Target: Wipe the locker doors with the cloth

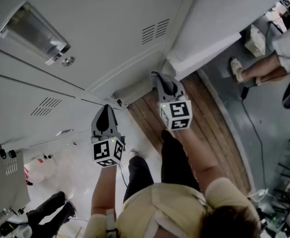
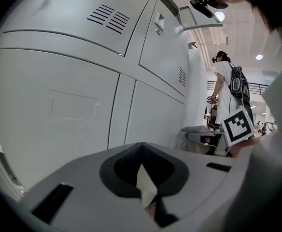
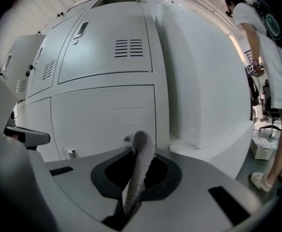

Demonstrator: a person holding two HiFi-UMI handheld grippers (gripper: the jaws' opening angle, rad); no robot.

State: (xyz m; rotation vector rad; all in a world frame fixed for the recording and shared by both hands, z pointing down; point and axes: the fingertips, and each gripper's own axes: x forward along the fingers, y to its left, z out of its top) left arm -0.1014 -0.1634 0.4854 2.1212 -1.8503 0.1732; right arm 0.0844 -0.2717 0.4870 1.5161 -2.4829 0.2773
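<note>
Grey locker doors fill the upper left of the head view. My right gripper is close to a lower door near the lockers' right end, shut on a strip of grey cloth. The cloth sticks up from the closed jaws of the right gripper, in front of the lower door. My left gripper hangs lower left, just off another door. The left gripper is shut, with a small pale wedge in its seam; I cannot tell what that is.
A white pillar with a ledge adjoins the lockers on the right. Below it lie a wooden floor strip and a cable. A person stands at the right. An open locker door and a white bag are at lower left.
</note>
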